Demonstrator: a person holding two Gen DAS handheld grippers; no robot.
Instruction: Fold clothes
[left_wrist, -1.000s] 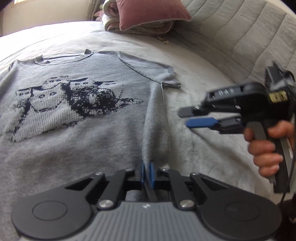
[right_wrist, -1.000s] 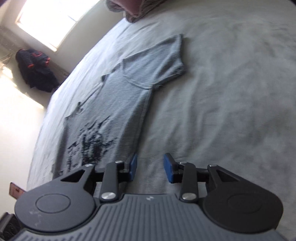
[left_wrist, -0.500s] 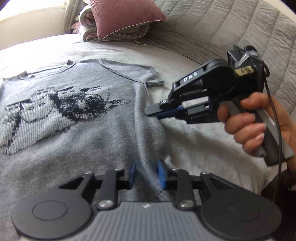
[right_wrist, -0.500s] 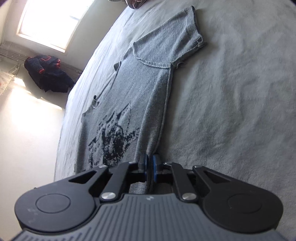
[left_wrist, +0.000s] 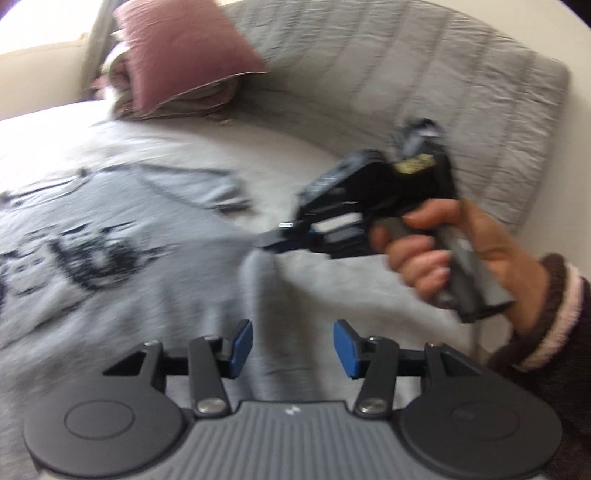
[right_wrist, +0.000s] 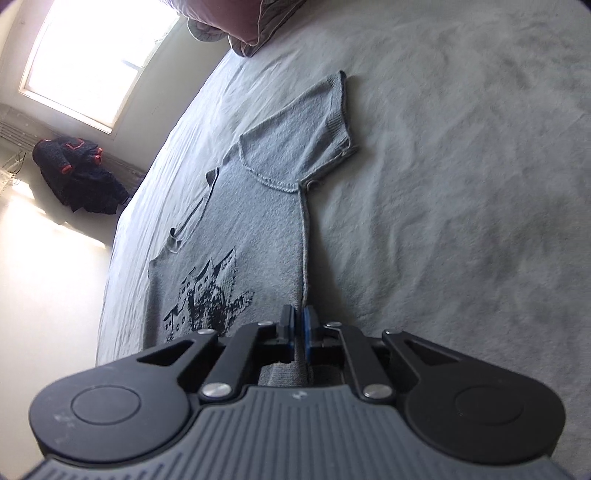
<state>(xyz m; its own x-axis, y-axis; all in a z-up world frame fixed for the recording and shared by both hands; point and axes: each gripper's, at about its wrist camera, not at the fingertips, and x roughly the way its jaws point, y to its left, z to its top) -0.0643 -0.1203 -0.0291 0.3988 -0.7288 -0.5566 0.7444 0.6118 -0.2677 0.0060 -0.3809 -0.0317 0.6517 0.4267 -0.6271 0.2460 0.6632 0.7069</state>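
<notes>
Grey bedspread (right_wrist: 461, 221) carries the knit sweater (right_wrist: 266, 221) spread flat, long axis running away from both tongs toward the pillows (left_wrist: 184, 62), open bed to its right. Right tongs (right_wrist: 298, 328) are clamped on its side seam, lifting a ridge. Left tongs (left_wrist: 291, 347) stand apart over the same edge, though blur hides contact. Neither holds the sleeve (right_wrist: 314, 122).

Your left gripper (left_wrist: 292, 346) gapes over the grey sweater (left_wrist: 110, 266); at two o'clock, your right gripper (left_wrist: 271, 243) pinches its side edge.
</notes>
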